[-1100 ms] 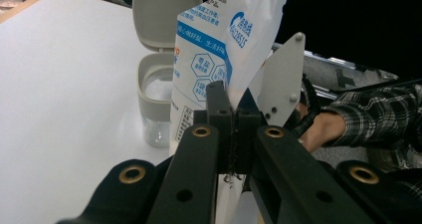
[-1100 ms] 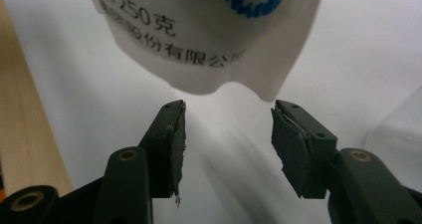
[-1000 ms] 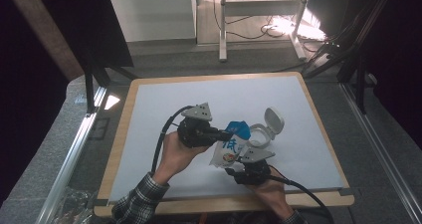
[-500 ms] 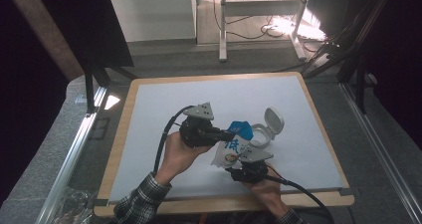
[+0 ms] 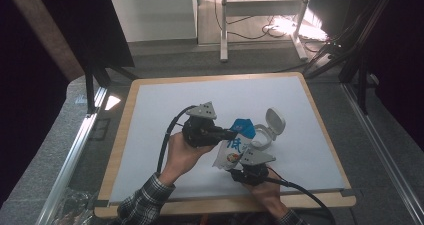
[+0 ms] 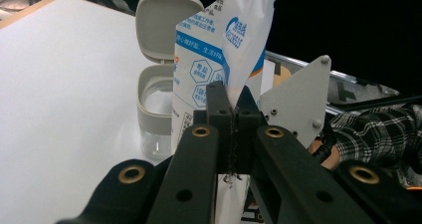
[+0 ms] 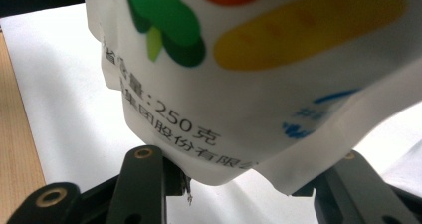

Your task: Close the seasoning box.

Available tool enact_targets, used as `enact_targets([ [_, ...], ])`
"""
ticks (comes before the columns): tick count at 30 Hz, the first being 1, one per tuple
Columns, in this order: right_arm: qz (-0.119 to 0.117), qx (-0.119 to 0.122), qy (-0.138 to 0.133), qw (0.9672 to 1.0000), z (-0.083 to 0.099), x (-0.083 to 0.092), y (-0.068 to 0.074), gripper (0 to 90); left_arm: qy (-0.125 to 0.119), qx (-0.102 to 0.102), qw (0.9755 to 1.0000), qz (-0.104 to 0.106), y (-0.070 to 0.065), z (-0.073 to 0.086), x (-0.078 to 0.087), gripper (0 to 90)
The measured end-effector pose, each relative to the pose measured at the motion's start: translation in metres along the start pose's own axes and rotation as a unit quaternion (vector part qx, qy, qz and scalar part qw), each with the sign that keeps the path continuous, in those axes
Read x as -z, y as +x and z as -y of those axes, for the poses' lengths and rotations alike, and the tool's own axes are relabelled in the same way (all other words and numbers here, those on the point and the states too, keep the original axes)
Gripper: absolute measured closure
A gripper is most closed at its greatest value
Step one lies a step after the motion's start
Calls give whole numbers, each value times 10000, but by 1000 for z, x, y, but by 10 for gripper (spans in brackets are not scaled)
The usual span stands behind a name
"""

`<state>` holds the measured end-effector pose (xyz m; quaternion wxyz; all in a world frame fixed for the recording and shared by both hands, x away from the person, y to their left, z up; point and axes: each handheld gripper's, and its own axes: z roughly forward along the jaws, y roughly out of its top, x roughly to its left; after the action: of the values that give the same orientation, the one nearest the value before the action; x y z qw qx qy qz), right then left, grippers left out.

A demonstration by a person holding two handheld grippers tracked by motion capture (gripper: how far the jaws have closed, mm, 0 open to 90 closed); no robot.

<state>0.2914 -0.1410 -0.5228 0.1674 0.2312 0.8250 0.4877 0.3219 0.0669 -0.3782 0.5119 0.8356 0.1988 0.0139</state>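
- Table [image 5: 150, 105], centre of the high view: white top with a wooden rim.
- Left gripper [image 5: 227, 133], left of centre in the high view: held level, pointing toward the right of the frame. In the left gripper view its jaws are clenched tight on a thin fold of the bag [image 6: 234, 35].
- Bag [image 5: 234, 145], centre of the high view: white and blue pouch with printed text, held off the table top between the two grippers.
- Jar [image 5: 263, 137], just right of the bag: clear, with a grey collar and its hinged lid [image 5: 274, 120] flipped up.
- Right gripper [image 5: 245, 166], lower centre of the high view: under the bag's lower end. Its jaws have just been closing, with the bag's bottom edge [image 7: 239, 149] between them; whether the pads press on it I cannot tell.
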Motion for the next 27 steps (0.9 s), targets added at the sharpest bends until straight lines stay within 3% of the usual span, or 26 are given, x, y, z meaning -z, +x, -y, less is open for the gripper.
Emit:
enact_targets([
  [3,-27,34,32,10000,0,0,-2,559,13,4,10000,-74,1,0,-3,898],
  [4,-210,-28,90,9997,0,0,-3,560,33,-1,9999,-117,2,-1,-4,897],
  [5,-51,0,75,10000,1,0,-2,560,45,5,9999,-140,2,-1,-5,897],
  [18,-450,-111,141,9988,2,2,-4,581,110,-83,9996,-236,4,-8,-15,892],
  [27,-487,-125,105,9987,2,6,-5,595,94,-121,9997,-204,3,-12,-20,890],
])
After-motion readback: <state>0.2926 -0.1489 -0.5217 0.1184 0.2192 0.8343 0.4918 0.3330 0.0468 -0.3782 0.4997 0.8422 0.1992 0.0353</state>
